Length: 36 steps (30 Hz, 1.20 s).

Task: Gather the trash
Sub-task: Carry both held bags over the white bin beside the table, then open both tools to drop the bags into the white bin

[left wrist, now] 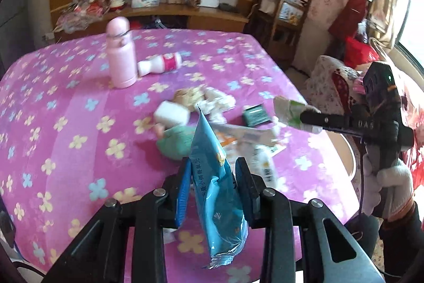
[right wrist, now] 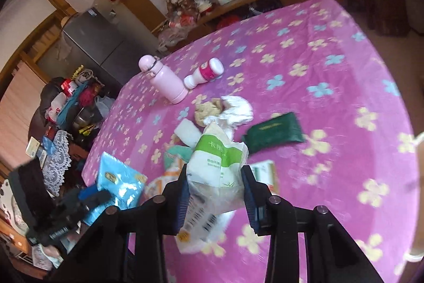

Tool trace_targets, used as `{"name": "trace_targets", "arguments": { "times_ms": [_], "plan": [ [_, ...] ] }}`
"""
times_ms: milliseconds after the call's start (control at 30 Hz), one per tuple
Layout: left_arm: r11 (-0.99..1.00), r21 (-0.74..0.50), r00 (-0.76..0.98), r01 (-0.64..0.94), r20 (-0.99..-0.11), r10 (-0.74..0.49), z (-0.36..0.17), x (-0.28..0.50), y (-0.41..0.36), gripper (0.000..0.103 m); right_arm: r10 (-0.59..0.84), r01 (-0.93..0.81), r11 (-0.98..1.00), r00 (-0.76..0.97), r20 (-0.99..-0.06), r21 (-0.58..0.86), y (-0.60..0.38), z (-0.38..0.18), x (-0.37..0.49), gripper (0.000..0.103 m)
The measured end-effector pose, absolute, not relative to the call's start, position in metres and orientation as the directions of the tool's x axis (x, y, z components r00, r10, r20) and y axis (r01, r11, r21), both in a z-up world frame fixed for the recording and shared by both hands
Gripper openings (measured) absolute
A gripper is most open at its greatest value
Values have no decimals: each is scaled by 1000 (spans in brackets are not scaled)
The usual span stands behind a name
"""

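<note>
Two claws: the left claw (left wrist: 213,187) low in the left wrist view, the right claw (right wrist: 216,190) low in the right wrist view. Two bottles upper left on the flowered cover (left wrist: 66,123): one pink flask (left wrist: 120,55) upright, one white bottle with a pink label (left wrist: 161,64) lying down. One blue wrapper (left wrist: 217,192), one white-and-green bag (right wrist: 217,166), one dark green packet (right wrist: 274,131), one white block (right wrist: 188,133), one crumpled white tissue (right wrist: 237,110).
</note>
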<state>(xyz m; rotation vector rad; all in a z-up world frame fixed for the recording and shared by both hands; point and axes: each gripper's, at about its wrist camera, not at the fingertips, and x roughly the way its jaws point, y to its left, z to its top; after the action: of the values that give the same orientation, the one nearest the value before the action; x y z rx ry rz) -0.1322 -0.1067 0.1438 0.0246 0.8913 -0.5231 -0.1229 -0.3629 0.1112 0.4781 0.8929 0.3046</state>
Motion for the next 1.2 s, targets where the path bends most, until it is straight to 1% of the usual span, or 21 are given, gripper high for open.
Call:
{"name": "trace_targets", "arguments": {
  "times_ms": [200, 433, 533, 733, 967, 1033, 1100, 1133, 1167, 1200],
  "plan": [
    [824, -206, 481, 528, -726, -491, 156, -144, -171, 35, 338, 27, 884, 653, -678, 466, -426, 122, -174, 39],
    [737, -248, 404, 628, -705, -582, 163, -157, -255, 35, 259, 147, 862, 694, -671, 485, -506, 120, -225, 39],
    [705, -262, 363, 659, -710, -604, 158, -160, -299, 35, 231, 204, 843, 698, -678, 497, -539, 111, -242, 39],
    [671, -271, 314, 690, -723, -616, 139, -165, -374, 35, 140, 337, 815, 674, -725, 471, -592, 83, -264, 39],
    [651, -303, 275, 696, -725, -631, 106, -162, -445, 36, 54, 451, 791, 620, -783, 412, -631, 45, -269, 42],
    [658, -287, 286, 696, -730, -621, 98, -162, -458, 38, 32, 474, 779, 623, -781, 410, -640, 36, -270, 50],
    [659, -282, 290, 698, -729, -620, 92, -161, -464, 39, 11, 494, 766, 631, -776, 412, -648, 32, -273, 61],
    [652, -288, 283, 701, -728, -625, 89, -161, -468, 42, 8, 496, 761, 638, -770, 419, -652, 31, -275, 66],
    [647, -299, 272, 702, -727, -631, 87, -161, -468, 52, 13, 496, 754, 643, -766, 430, -656, 28, -275, 78],
    [641, -318, 257, 699, -724, -640, 85, -160, -468, 56, 15, 500, 748, 645, -764, 437, -657, 27, -276, 80]
  ]
}}
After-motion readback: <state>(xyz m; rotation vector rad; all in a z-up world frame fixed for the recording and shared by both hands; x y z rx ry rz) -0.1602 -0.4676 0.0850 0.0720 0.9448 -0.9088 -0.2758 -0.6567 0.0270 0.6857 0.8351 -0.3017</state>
